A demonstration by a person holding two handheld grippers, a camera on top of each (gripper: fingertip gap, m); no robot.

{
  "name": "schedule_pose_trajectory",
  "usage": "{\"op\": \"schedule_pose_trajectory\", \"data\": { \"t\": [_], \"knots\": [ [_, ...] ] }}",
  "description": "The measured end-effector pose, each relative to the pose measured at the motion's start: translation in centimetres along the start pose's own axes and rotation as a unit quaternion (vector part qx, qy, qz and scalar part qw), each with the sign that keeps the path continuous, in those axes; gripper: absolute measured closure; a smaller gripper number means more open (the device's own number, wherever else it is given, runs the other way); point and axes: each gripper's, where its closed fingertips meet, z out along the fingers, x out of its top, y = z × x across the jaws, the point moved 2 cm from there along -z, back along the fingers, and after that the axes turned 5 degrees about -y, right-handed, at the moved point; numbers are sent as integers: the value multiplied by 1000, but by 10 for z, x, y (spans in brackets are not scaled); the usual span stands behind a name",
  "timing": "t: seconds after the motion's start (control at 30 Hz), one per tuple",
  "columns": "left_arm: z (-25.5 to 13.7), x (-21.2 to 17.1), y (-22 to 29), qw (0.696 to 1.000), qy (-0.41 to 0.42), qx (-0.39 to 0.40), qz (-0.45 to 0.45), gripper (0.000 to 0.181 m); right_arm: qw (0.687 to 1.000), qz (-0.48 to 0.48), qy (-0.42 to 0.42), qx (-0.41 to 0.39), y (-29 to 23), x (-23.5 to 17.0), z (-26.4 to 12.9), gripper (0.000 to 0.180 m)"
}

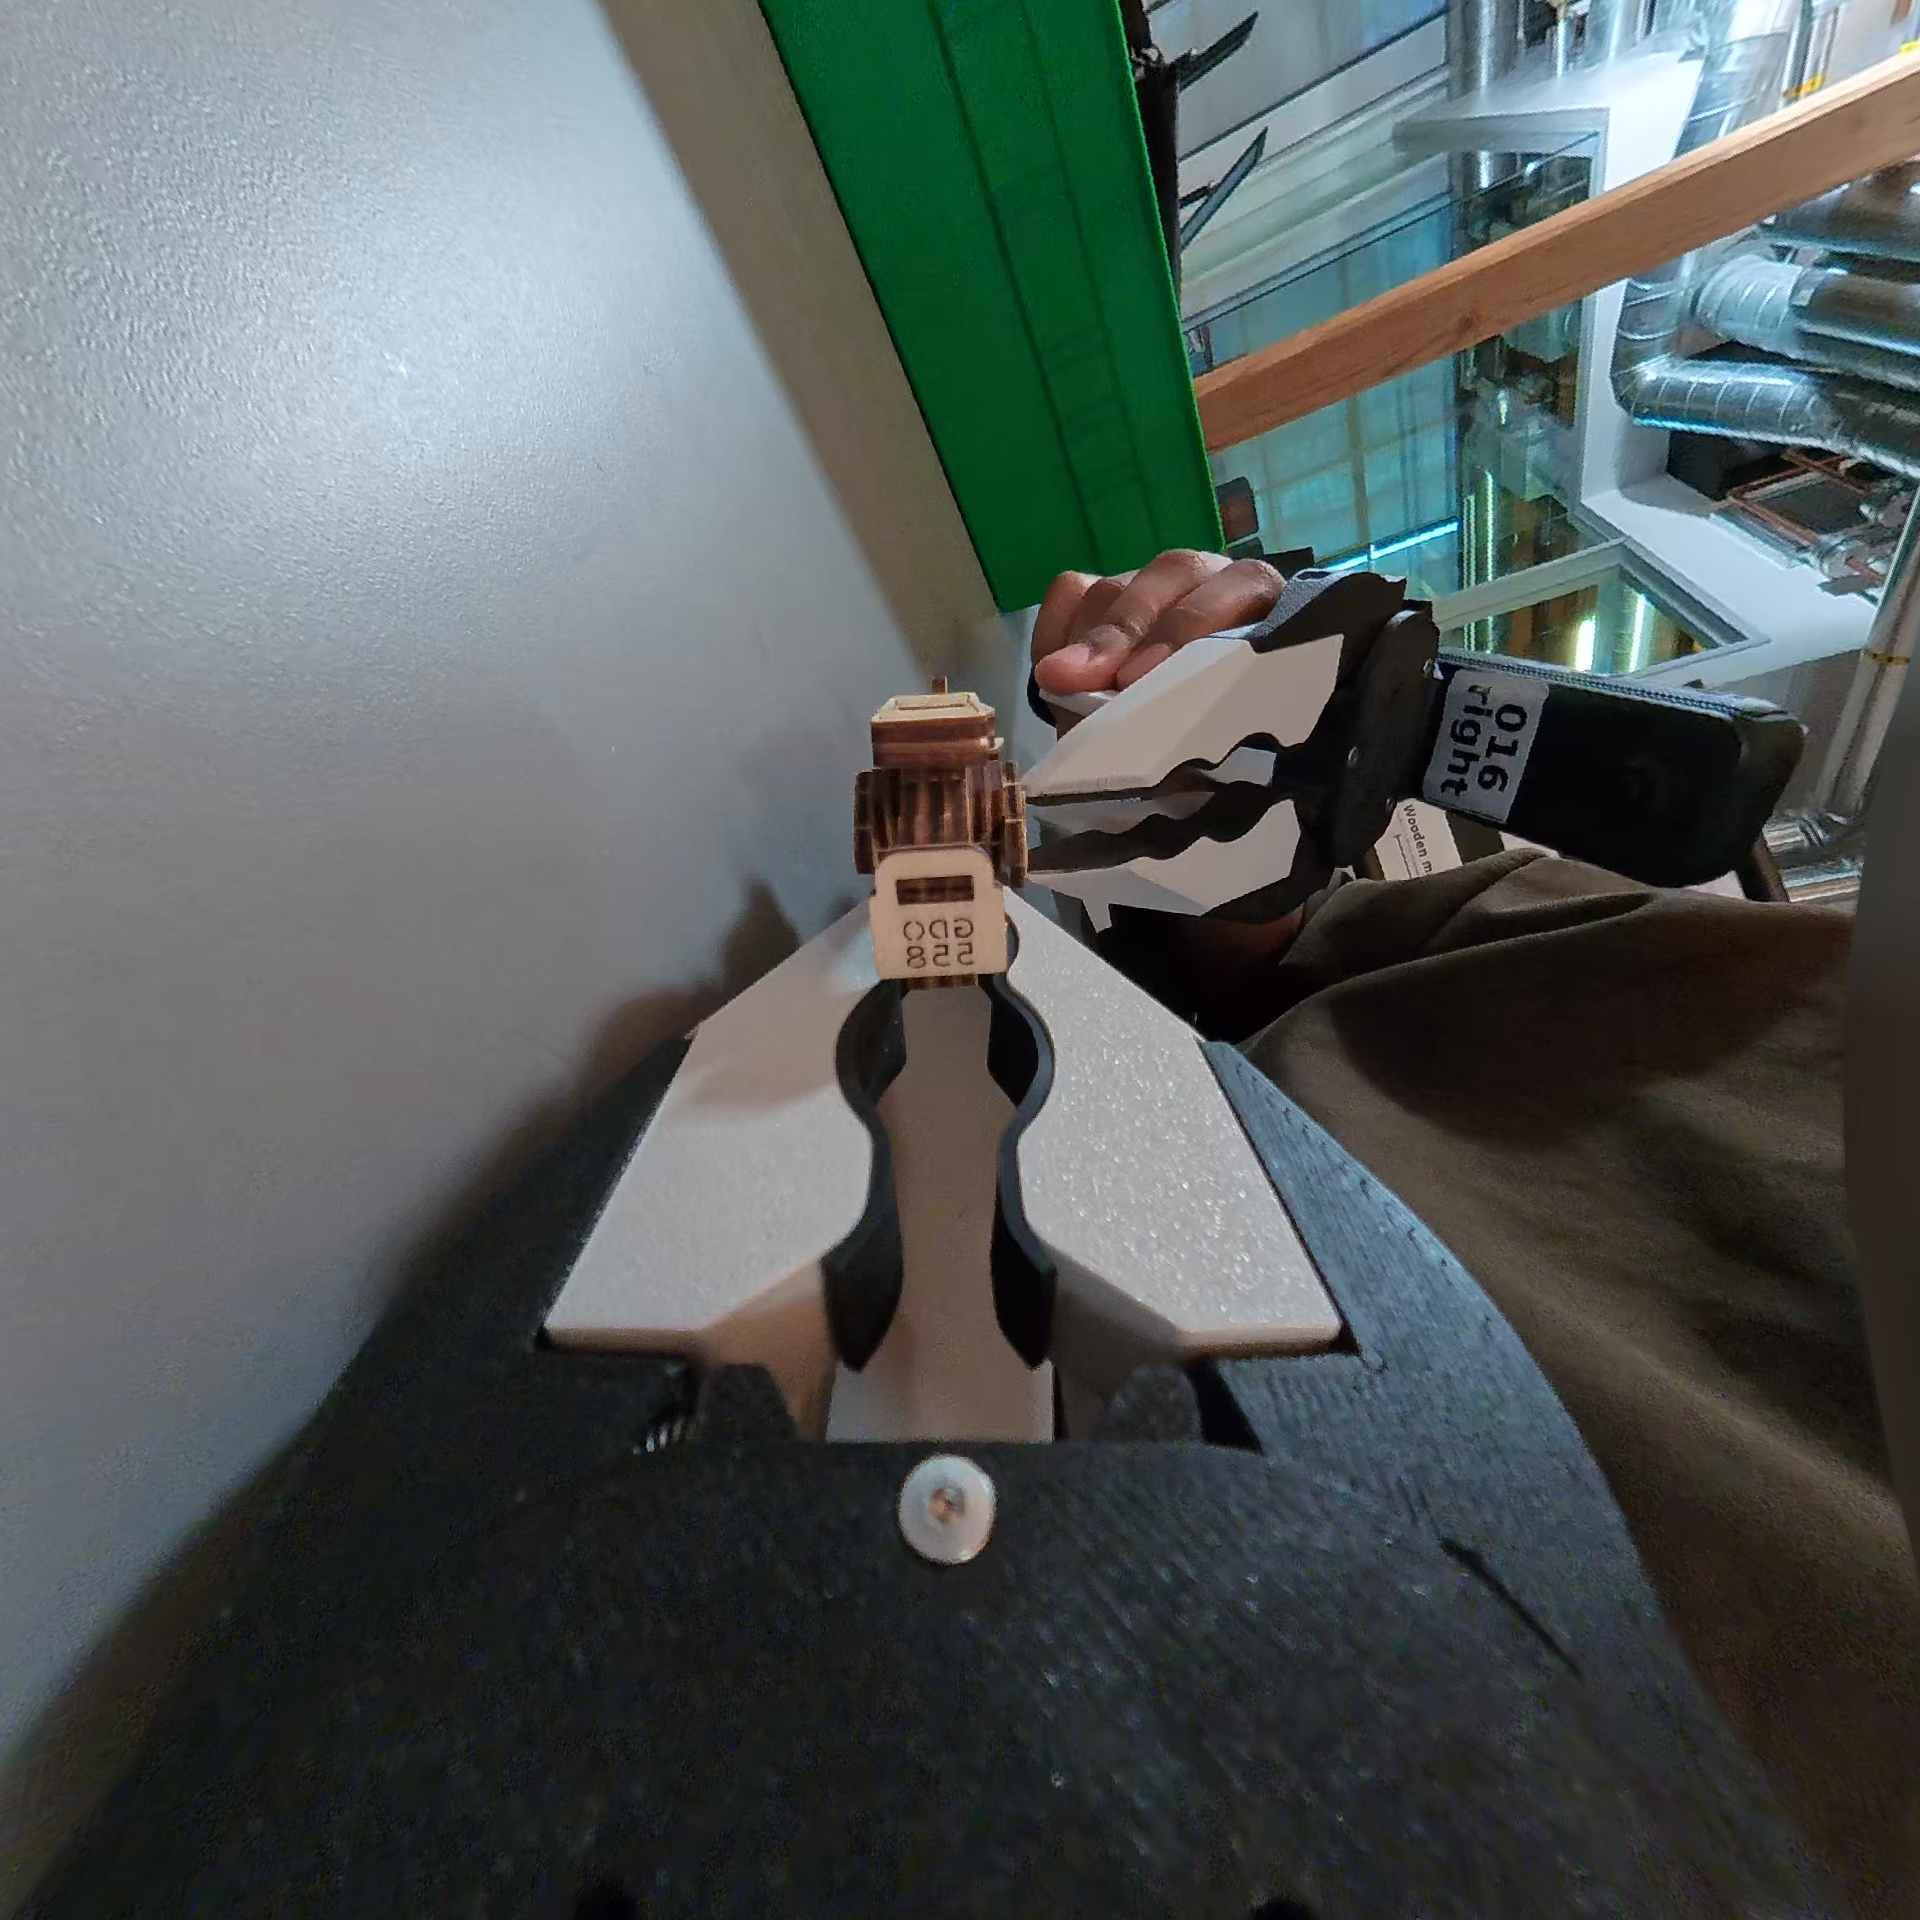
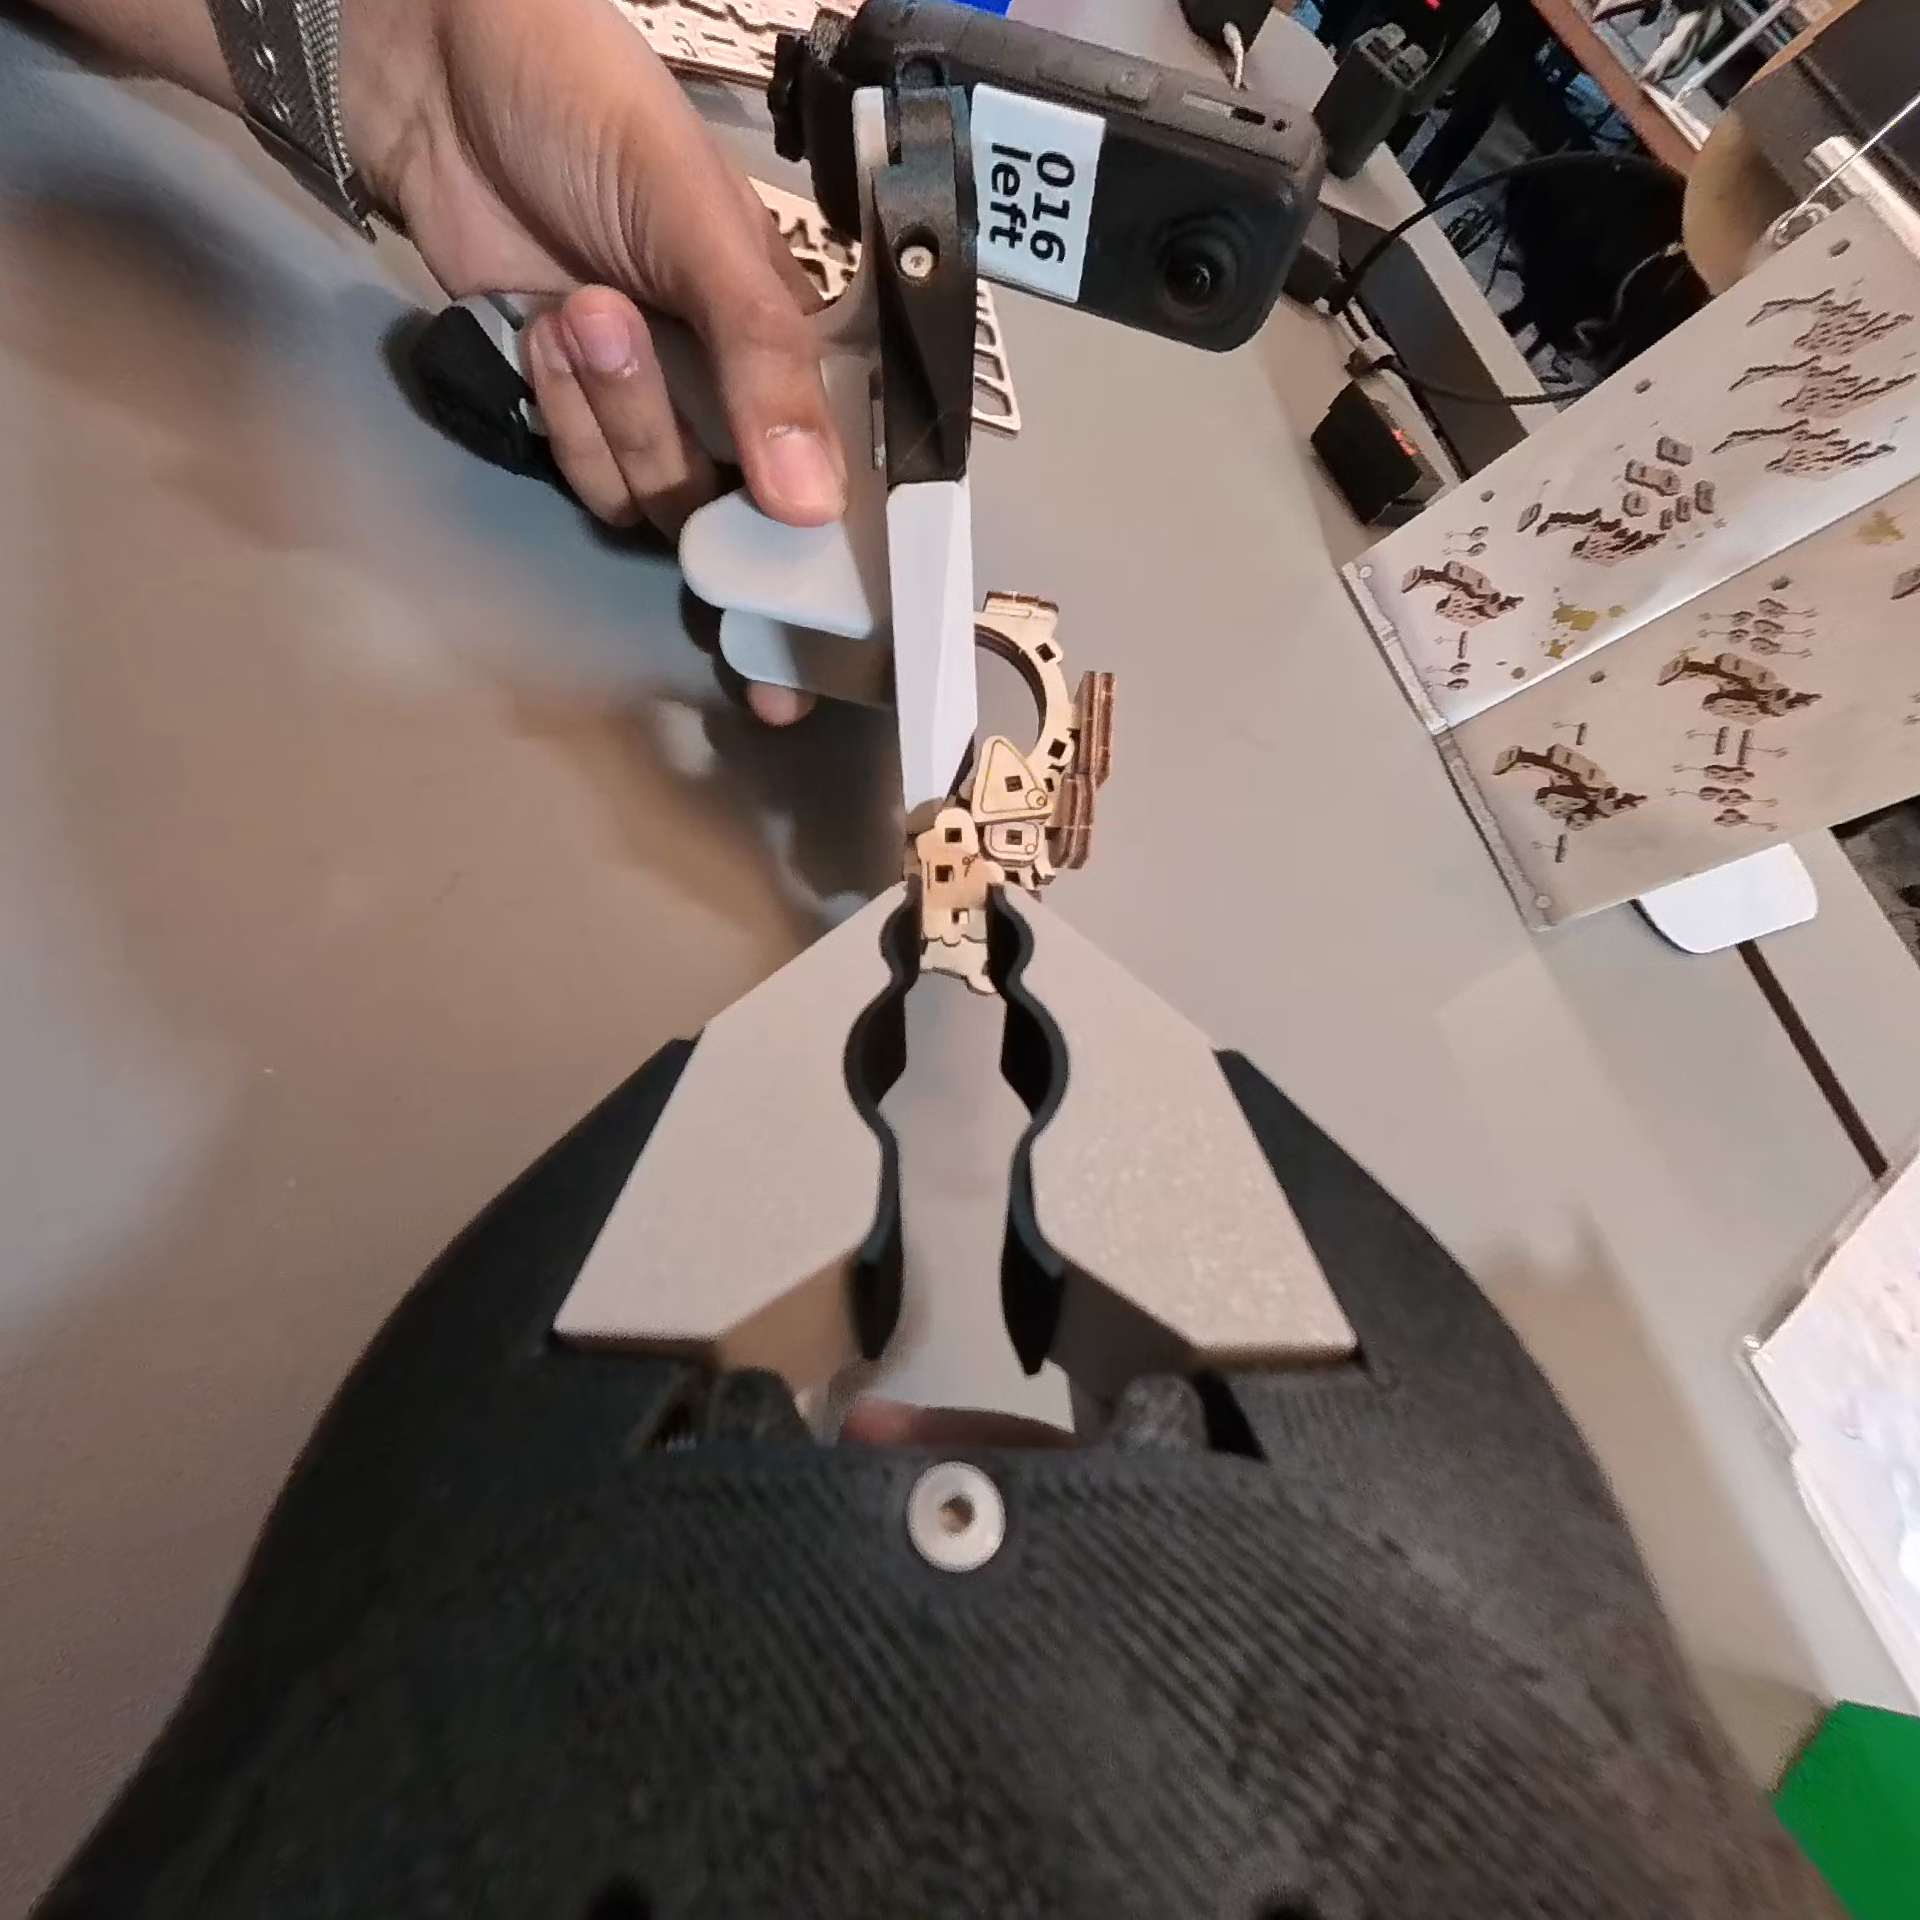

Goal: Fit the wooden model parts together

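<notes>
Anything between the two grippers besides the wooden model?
No. In both wrist views only the wooden model sits between the left gripper and the right gripper; both have their jaws on it.

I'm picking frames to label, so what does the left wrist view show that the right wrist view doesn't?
Only the left wrist view: a green panel, a wooden rail and an olive sleeve. Only the right wrist view: instruction sheets, a grey table and a watch band. Both: the wooden model, gripped by the left gripper and right gripper.
</notes>
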Motion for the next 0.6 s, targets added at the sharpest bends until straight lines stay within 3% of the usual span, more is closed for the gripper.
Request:
{"op": "schedule_pose_trajectory", "data": {
  "t": [0.6],
  "knots": [
    [0, 1, -1, 1000, 4, 8, 5, 176, 1000, 4, -11, -2, 3, -3, -1, 169]
  ]
}}
